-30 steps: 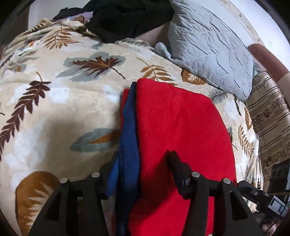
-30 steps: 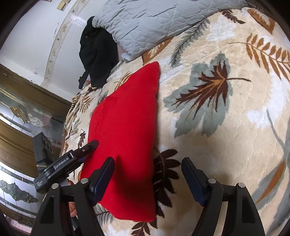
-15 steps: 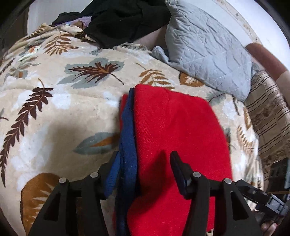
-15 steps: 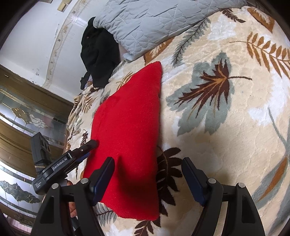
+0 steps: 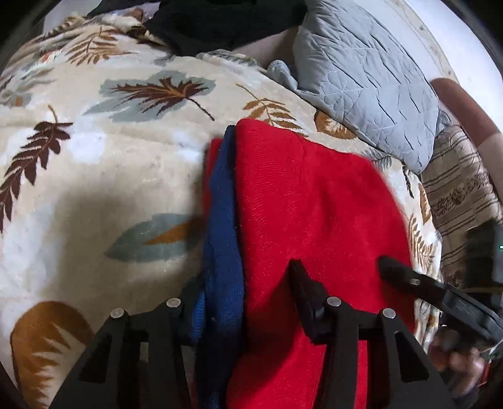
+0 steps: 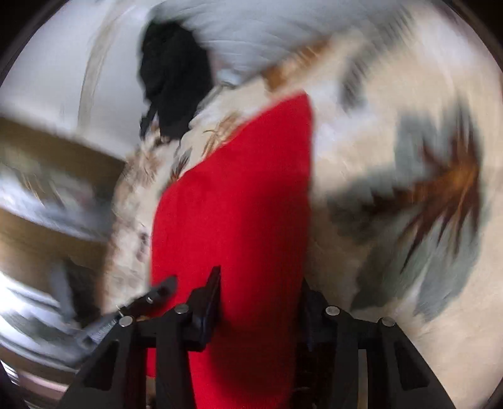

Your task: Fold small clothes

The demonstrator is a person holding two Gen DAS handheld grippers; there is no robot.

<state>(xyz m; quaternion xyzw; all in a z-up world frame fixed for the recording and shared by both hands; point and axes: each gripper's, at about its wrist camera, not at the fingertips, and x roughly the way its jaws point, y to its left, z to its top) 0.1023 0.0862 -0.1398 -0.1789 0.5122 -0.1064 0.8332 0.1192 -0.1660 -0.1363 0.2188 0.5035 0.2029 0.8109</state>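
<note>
A folded red garment (image 5: pixel 314 204) lies on the leaf-patterned blanket (image 5: pixel 110 163), with a blue layer (image 5: pixel 223 251) showing along its left edge. My left gripper (image 5: pixel 248 292) straddles that near-left edge. Blue and red cloth lie between its jaws, which are closing; the left finger is partly hidden behind the blue layer. In the blurred right wrist view my right gripper (image 6: pixel 259 302) sits over the near end of the red garment (image 6: pixel 239 204). Its jaws are closing with red cloth between them. One finger of the right gripper (image 5: pixel 405 277) shows at the garment's right edge.
A grey quilted pillow (image 5: pixel 371 85) lies beyond the garment, with a heap of black clothing (image 5: pixel 220 22) at the back. Striped bedding (image 5: pixel 459 188) runs along the right. A hand (image 5: pixel 456 355) holds the right gripper at the lower right.
My right gripper has swung sideways onto the red garment and its jaws have narrowed a lot; its view is now blurred. The left jaws have narrowed slightly around the blue and red edge.
</note>
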